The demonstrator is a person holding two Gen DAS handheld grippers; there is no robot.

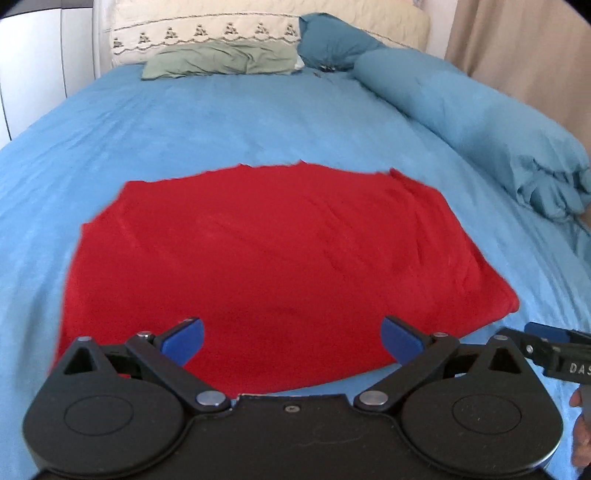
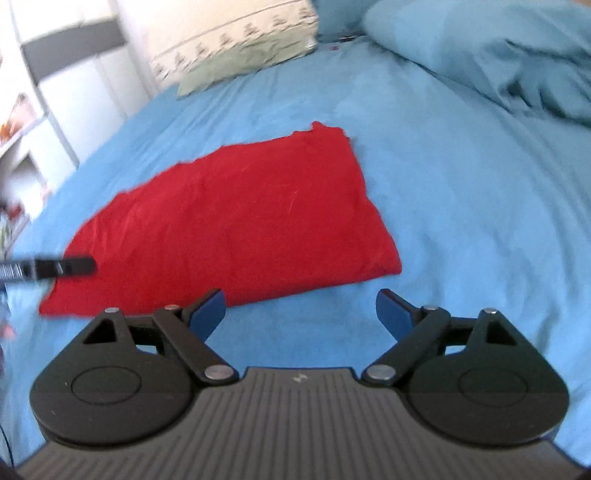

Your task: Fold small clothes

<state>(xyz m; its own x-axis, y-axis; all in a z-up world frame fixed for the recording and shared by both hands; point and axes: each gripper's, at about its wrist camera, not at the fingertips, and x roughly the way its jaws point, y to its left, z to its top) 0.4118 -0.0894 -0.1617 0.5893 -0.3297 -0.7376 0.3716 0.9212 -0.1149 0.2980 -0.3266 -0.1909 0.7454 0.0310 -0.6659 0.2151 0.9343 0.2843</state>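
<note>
One red garment (image 1: 273,258), two pillows (image 1: 221,61), two grippers (image 1: 291,339)

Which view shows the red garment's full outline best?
Right wrist. The whole red garment lies unobstructed on the blue sheet, all edges visible. In the left wrist view, the open left gripper covers its near edge, though folds on its right side show better.

A wide light-blue bedsheet (image 1: 229,122) is covering the bed; a cream embroidered pillow (image 1: 207,31) is leaning at its head, a flat sage-green pillow (image 1: 221,61) lying before it; a rumpled teal duvet (image 1: 461,107) is bunching alongside; a beige curtain (image 1: 524,48) is hanging behind.
</note>
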